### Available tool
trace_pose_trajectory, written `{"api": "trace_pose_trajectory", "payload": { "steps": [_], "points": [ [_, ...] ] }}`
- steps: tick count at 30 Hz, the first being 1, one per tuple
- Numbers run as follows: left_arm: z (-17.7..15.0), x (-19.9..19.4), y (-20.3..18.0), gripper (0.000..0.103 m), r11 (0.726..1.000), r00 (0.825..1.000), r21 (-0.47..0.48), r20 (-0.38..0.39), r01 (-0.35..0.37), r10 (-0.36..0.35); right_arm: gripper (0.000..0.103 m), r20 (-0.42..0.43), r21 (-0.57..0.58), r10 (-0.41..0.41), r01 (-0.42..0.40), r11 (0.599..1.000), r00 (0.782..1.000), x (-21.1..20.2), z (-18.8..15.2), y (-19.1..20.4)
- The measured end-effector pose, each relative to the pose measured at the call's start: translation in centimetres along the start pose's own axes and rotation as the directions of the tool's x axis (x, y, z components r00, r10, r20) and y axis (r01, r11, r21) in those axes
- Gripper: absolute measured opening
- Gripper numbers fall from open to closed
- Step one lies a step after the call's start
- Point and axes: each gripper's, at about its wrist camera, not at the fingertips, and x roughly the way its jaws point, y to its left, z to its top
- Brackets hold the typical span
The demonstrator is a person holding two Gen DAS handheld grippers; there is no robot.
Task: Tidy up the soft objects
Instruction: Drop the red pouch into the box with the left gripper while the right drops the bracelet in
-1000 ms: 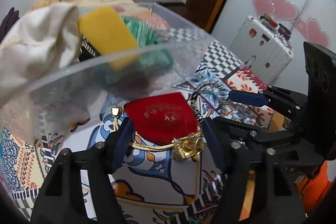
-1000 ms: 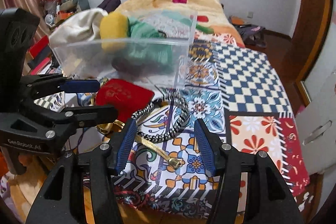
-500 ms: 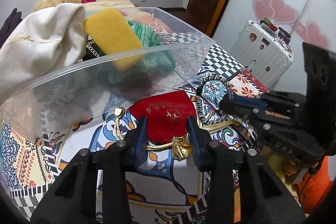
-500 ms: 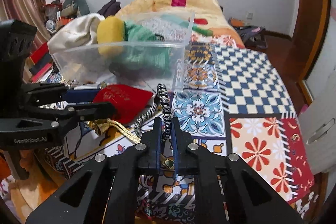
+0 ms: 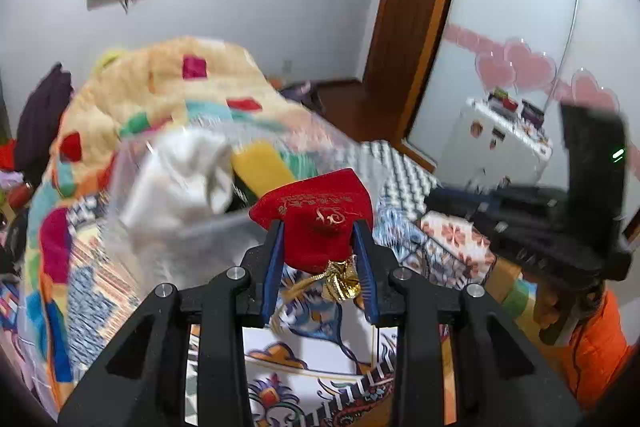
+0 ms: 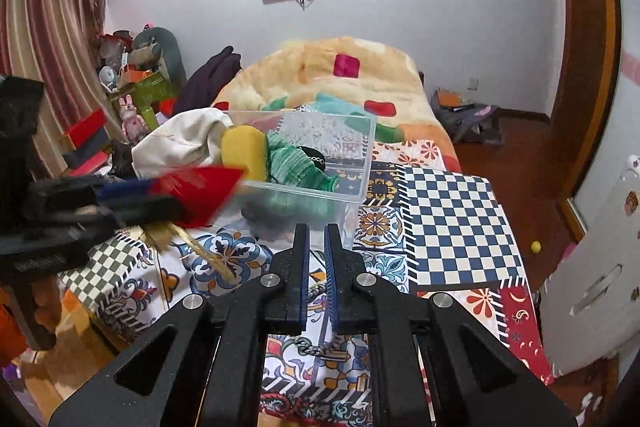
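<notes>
My left gripper (image 5: 319, 227) is shut on a red velvet pouch (image 5: 316, 217) with a gold tassel (image 5: 340, 279) and holds it raised in front of the clear plastic bin (image 5: 192, 223). The pouch shows blurred in the right wrist view (image 6: 200, 195). The bin (image 6: 360, 179) holds a white cloth (image 6: 180, 143), a yellow sponge (image 6: 244, 151) and a green knit (image 6: 296, 167). My right gripper (image 6: 316, 239) is shut on a black-and-white braided cord (image 6: 316, 291) that hangs below its fingers. The right gripper also shows in the left wrist view (image 5: 452, 199).
The patterned bedspread (image 6: 452, 223) covers the bed. A yellow blanket (image 6: 340, 75) lies behind the bin. A white suitcase (image 5: 500, 147) stands at the right by a wooden door (image 5: 412, 11). Clutter (image 6: 132, 83) fills the left side.
My left gripper closed on the red pouch and lifted it off the bedspread. My right gripper closed on the braided cord and rose with it.
</notes>
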Motion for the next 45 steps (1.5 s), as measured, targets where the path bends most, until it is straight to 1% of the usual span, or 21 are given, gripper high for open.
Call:
{"api": "trace_pose_trajectory", "payload": {
  "steps": [1, 3, 4, 5, 7, 10, 12, 14, 17, 18, 20, 21, 22, 24, 28, 31, 36, 38, 40, 45],
  "points": [
    [0.3, -0.4, 0.1, 0.034, 1.000, 1.000, 0.004, 0.015, -0.006, 0.006, 0.007, -0.018, 0.018, -0.005, 0.005, 1.000, 1.000, 0.4, 0.0, -0.3],
    [0.7, -1.2, 0.4, 0.034, 1.000, 0.999, 0.007, 0.041, -0.020, 0.020, 0.013, -0.055, 0.030, -0.025, 0.026, 0.999, 0.998, 1.1, -0.4, -0.8],
    [0.9, -1.4, 0.5, 0.034, 1.000, 0.998, 0.008, 0.050, -0.027, 0.027, 0.021, -0.080, 0.024, -0.051, 0.053, 0.998, 0.996, 1.7, -0.7, -1.0],
    [1.0, -1.7, 0.5, 0.034, 0.999, 0.998, 0.009, 0.058, -0.036, 0.035, 0.033, -0.098, 0.019, -0.071, 0.073, 0.997, 0.993, 2.2, -1.0, -1.3],
    [1.1, -2.1, 0.9, 0.034, 0.999, 0.996, 0.008, 0.072, -0.053, 0.052, 0.042, -0.131, 0.016, -0.097, 0.100, 0.995, 0.987, 3.0, -1.8, -2.0],
    [1.4, -2.1, 1.5, 0.034, 0.998, 0.994, -0.009, 0.081, -0.068, 0.068, 0.042, -0.201, 0.038, -0.079, 0.089, 0.995, 0.976, 4.1, -2.8, -3.0],
    [1.6, -2.2, 2.2, 0.034, 0.997, 0.993, -0.025, 0.085, -0.076, 0.078, 0.042, -0.222, 0.051, -0.053, 0.066, 0.997, 0.974, 4.4, -3.2, -3.2],
    [1.7, -2.2, 2.6, 0.034, 0.996, 0.992, -0.035, 0.090, -0.087, 0.090, 0.042, -0.228, 0.041, -0.040, 0.051, 0.998, 0.973, 4.5, -3.5, -2.9],
    [2.0, -2.2, 3.0, 0.034, 0.994, 0.989, -0.042, 0.100, -0.101, 0.105, 0.041, -0.238, 0.002, -0.061, 0.063, 0.998, 0.969, 5.1, -3.7, -2.0],
    [2.0, -2.2, 3.1, 0.034, 0.993, 0.988, -0.041, 0.105, -0.108, 0.112, 0.040, -0.248, -0.001, -0.062, 0.064, 0.998, 0.967, 5.4, -3.7, -1.9],
    [2.2, -2.3, 3.2, 0.034, 0.992, 0.986, -0.039, 0.114, -0.120, 0.123, 0.023, -0.238, 0.008, -0.035, 0.038, 0.999, 0.971, 5.4, -3.8, -1.8],
    [2.3, -2.3, 3.3, 0.034, 0.991, 0.984, -0.038, 0.120, -0.126, 0.130, 0.017, -0.234, 0.004, -0.045, 0.047, 0.999, 0.971, 5.4, -3.7, -1.7],
    [2.5, -2.4, 3.3, 0.034, 0.991, 0.983, -0.038, 0.126, -0.130, 0.134, 0.008, -0.226, -0.006, -0.066, 0.067, 0.998, 0.972, 5.3, -3.8, -1.5],
    [2.9, -2.5, 3.6, 0.034, 0.990, 0.980, -0.040, 0.139, -0.137, 0.142, 0.007, -0.214, 0.005, -0.054, 0.057, 0.998, 0.975, 5.2, -3.9, -1.6],
    [3.8, -2.8, 4.2, 0.034, 0.985, 0.970, -0.045, 0.174, -0.166, 0.171, 0.006, -0.141, 0.028, -0.049, 0.053, 0.998, 0.989, 3.7, -2.9, -1.6],
    [4.4, -2.8, 4.8, 0.034, 0.981, 0.962, -0.051, 0.190, -0.190, 0.196, 0.006, -0.073, 0.034, -0.033, 0.036, 0.999, 0.997, 2.4, -1.3, -1.3],
    [4.9, -2.4, 5.7, 0.034, 0.974, 0.955, -0.056, 0.193, -0.221, 0.227, 0.006, 0.020, 0.017, -0.012, 0.011, 1.000, 1.000, 1.5, 1.4, -0.2],
    [4.8, -1.9, 6.0, 0.034, 0.972, 0.956, -0.056, 0.180, -0.227, 0.233, 0.006, 0.053, 0.016, -0.002, 0.001, 1.000, 0.999, 1.6, 2.7, 0.1],
    [4.8, -1.1, 6.4, 0.034, 0.973, 0.961, -0.060, 0.158, -0.221, 0.228, 0.006, 0.079, 0.006, -0.001, 0.000, 1.000, 0.997, 1.8, 3.7, 0.7],
    [4.0, 1.7, 7.0, 0.034, 0.976, 0.972, -0.048, 0.084, -0.215, 0.218, 0.006, 0.089, -0.002, -0.003, 0.003, 1.000, 0.996, 3.8, 5.4, 1.3]
  ]
}}
